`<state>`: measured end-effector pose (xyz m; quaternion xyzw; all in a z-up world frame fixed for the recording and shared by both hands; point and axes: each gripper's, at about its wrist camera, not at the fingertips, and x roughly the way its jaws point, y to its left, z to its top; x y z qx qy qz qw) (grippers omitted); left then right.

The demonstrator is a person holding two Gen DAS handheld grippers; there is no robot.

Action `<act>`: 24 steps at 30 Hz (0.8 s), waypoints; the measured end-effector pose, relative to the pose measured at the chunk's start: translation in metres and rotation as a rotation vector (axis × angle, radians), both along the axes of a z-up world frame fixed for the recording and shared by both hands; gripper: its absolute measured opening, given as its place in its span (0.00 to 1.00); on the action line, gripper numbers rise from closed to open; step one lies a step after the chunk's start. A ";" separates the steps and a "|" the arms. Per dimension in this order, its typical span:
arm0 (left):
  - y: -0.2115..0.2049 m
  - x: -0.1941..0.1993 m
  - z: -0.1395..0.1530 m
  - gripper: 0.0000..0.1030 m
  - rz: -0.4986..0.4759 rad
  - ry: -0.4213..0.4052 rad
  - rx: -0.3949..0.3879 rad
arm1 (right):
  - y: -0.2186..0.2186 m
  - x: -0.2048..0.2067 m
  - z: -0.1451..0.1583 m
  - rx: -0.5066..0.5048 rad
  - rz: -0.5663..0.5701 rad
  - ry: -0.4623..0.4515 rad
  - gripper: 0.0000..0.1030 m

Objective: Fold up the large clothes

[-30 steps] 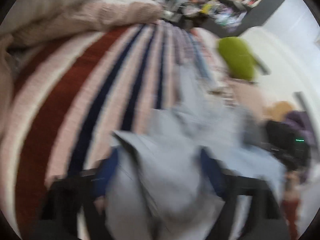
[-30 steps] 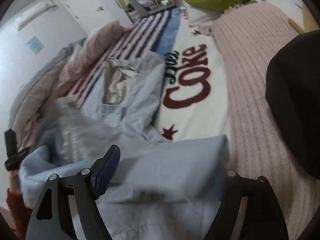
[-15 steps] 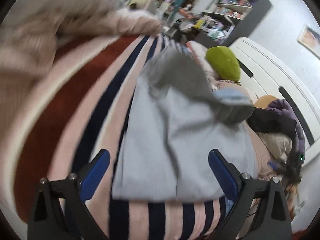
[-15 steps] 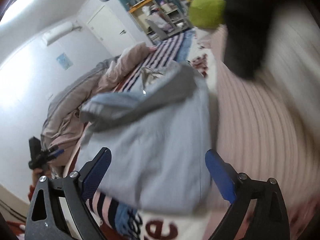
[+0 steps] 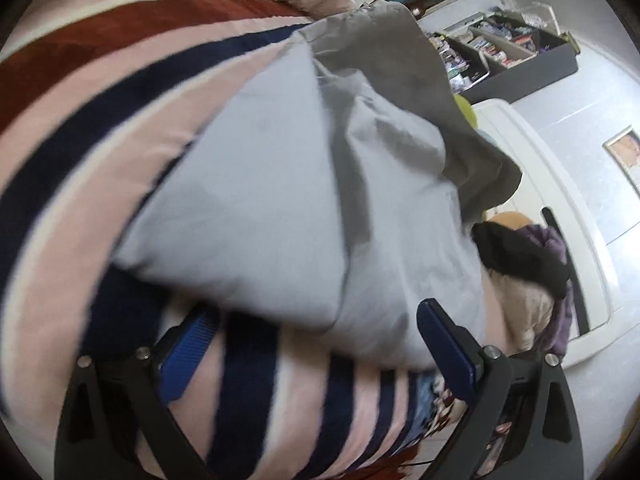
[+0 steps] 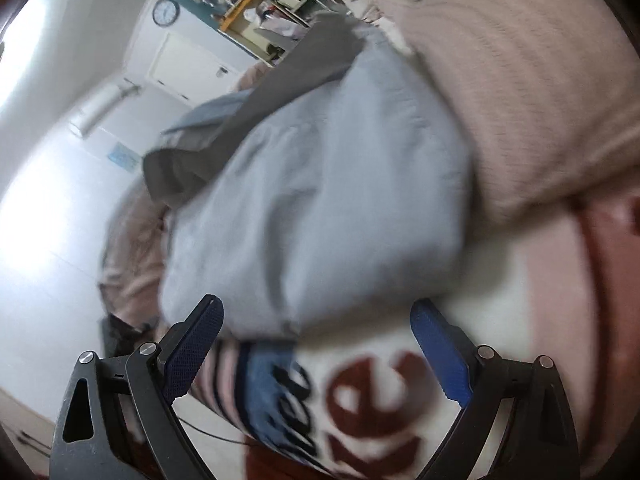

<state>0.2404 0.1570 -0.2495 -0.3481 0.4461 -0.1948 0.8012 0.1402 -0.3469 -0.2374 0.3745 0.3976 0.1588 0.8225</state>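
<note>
Blue-padded fingers of the left gripper (image 5: 316,344) and right gripper (image 6: 316,344) stand wide apart, having just opened, gripping nothing. Pale blue garment (image 5: 280,200), soft cotton with a grey lining turned out at its far end, lies folded on the striped blanket (image 5: 80,128), its near edge just beyond both grippers, its length running away from them.

wall clock (image 6: 165,12), white door (image 6: 188,67), dark shelves (image 5: 516,56)
</note>
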 end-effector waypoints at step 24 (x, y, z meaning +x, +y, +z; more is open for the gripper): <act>-0.001 -0.094 0.050 0.22 0.008 -0.128 0.034 | -0.001 -0.058 0.057 -0.098 0.002 -0.169 0.16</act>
